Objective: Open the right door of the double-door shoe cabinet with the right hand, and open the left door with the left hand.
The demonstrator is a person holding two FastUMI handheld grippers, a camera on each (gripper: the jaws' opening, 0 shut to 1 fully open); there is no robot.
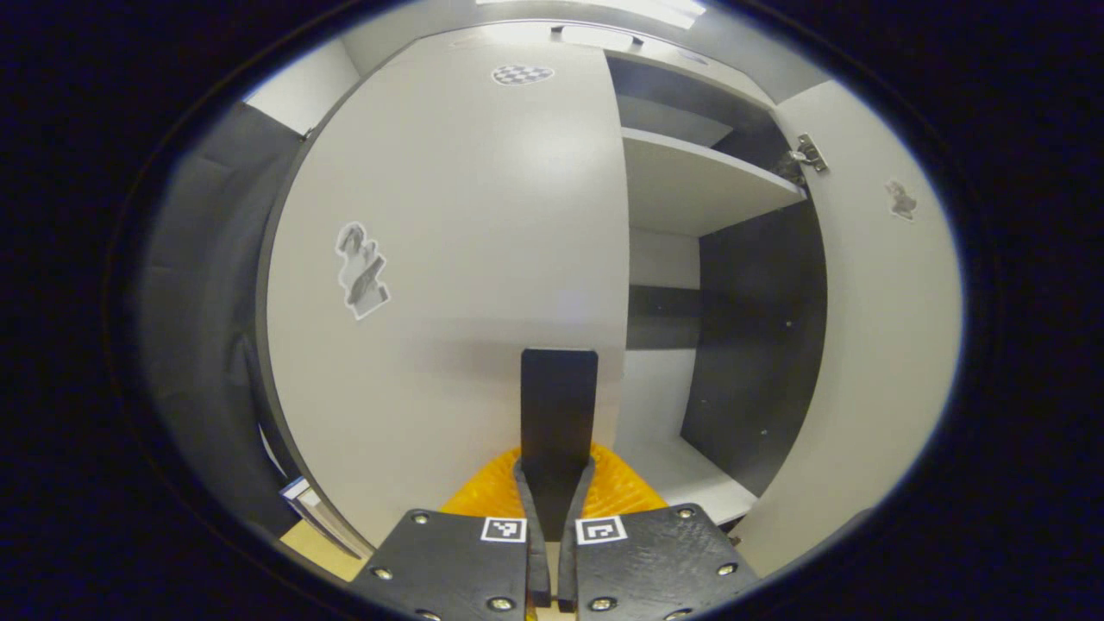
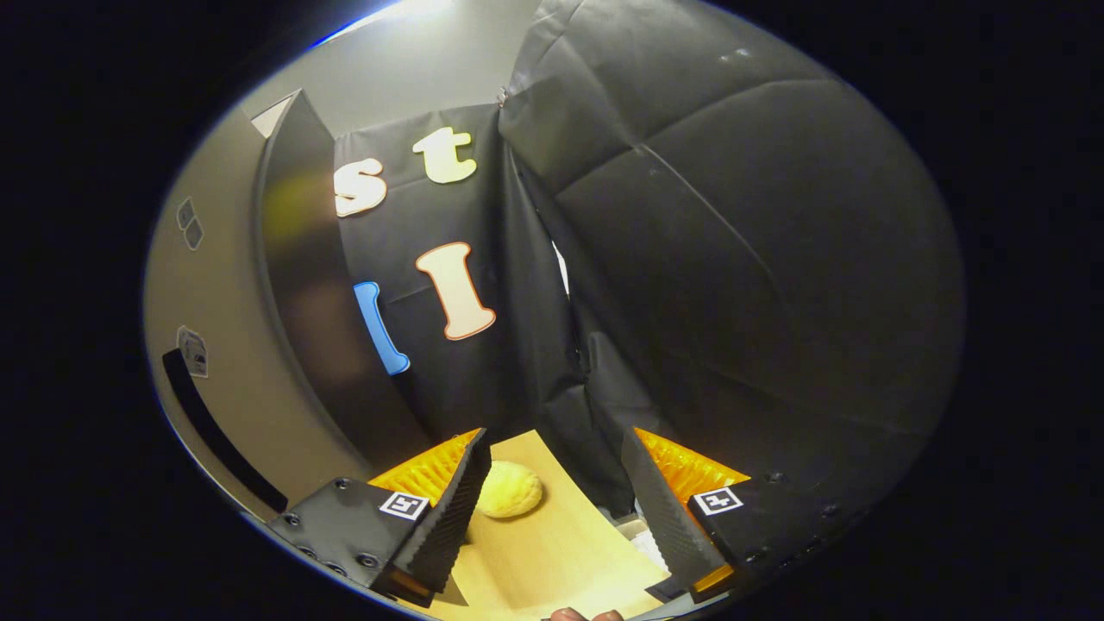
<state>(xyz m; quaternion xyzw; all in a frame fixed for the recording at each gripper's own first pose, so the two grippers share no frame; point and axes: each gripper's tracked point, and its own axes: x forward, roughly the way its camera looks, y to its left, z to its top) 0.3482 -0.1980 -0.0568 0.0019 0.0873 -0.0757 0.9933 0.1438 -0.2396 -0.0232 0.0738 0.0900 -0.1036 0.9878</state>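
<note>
The cabinet's left door (image 1: 448, 259) is a white panel facing me, with a black handle tab (image 1: 559, 388) at its right edge. My left gripper (image 1: 556, 483) is shut on the lower part of that handle, one finger on each side. The right door (image 1: 871, 310) stands swung open at the right, its hinge (image 1: 807, 155) showing, and white shelves (image 1: 699, 185) lie bare inside. In the right gripper view the right door (image 2: 224, 328) is at the left, with a black handle strip (image 2: 216, 431). My right gripper (image 2: 561, 517) is open, holds nothing, and stands apart from that door.
Black booth cloth (image 2: 733, 259) hangs close ahead of the right gripper. A pale yellow round object (image 2: 509, 489) lies on the wooden surface (image 2: 552, 552) between its fingers' lines. A fingertip (image 2: 578, 614) shows at the bottom edge. Dark cloth (image 1: 207, 302) flanks the cabinet's left side.
</note>
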